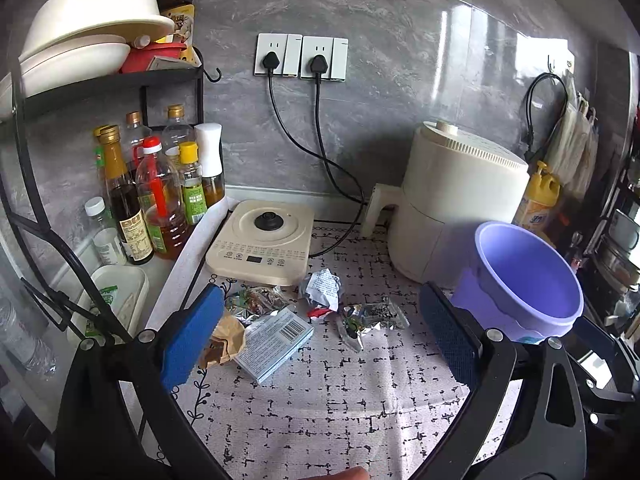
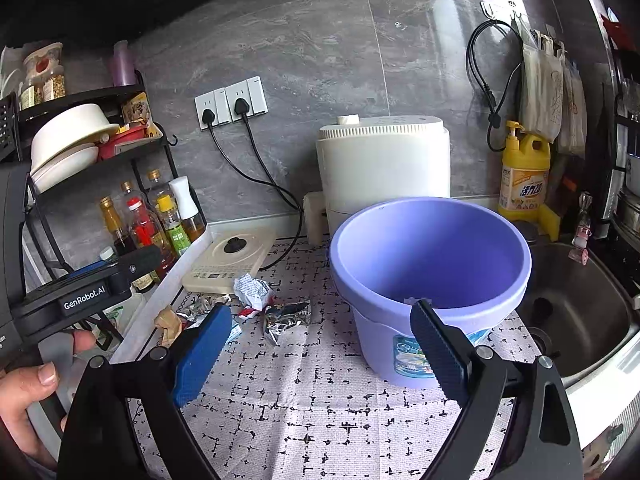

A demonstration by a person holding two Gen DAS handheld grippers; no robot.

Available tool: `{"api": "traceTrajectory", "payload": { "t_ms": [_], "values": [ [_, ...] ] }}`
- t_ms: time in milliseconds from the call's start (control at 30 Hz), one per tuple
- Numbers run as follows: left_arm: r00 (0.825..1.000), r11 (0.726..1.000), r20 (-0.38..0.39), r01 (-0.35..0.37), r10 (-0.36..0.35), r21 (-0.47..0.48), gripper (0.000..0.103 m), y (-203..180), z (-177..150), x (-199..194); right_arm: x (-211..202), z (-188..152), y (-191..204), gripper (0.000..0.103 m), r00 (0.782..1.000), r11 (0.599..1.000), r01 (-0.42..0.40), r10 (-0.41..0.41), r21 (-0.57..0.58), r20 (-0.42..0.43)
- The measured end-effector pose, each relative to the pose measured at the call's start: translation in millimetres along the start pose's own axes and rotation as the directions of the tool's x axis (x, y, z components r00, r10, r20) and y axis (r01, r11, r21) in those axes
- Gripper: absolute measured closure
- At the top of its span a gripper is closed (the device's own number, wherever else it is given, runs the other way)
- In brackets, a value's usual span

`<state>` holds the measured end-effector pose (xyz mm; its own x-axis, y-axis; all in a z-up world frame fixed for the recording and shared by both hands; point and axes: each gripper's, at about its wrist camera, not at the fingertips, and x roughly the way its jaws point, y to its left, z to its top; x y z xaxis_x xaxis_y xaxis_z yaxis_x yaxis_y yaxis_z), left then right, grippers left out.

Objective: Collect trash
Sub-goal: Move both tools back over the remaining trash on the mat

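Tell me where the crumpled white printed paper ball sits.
The crumpled white printed paper ball lies on the patterned mat just in front of the cream induction cooker, left of the purple plastic bucket.

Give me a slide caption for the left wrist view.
Open left gripper hovers over scattered wrappers beside a purple bin.

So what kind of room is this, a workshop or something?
Most likely a home kitchen counter: a stainless steel sink, a cream induction cooktop, and a cluster of glass oil and sauce bottles beside a black dish rack.
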<state>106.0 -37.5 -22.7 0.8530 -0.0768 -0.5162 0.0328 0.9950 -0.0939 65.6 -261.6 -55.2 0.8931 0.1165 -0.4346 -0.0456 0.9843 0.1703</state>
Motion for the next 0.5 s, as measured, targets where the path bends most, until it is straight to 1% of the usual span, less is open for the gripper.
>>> {"api": "traceTrajectory", "payload": {
  "t_ms": [267, 367, 500],
  "values": [
    [0.998, 0.997, -0.004, -0.070, 0.070, -0.042, 0.006, 35, -11, -16, 4, -7, 25, 0.014, 0.998, 0.997, -0.063, 0.063, -0.032, -0.026],
    [0.997, 0.995, -0.012, -0.078, 0.078, -0.060, 0.006, 44, -17, -17, 7, -13, 32, 0.014, 0.997, 0.997, -0.071, 0.070, -0.040, -0.041],
    [0.997, 0.995, -0.034, -0.078, 0.076, -0.057, 0.006, 49, -28, -13, 14, -20, 37, 0.014, 0.995, 0.996, -0.077, 0.074, -0.045, -0.066]
  ]
}}
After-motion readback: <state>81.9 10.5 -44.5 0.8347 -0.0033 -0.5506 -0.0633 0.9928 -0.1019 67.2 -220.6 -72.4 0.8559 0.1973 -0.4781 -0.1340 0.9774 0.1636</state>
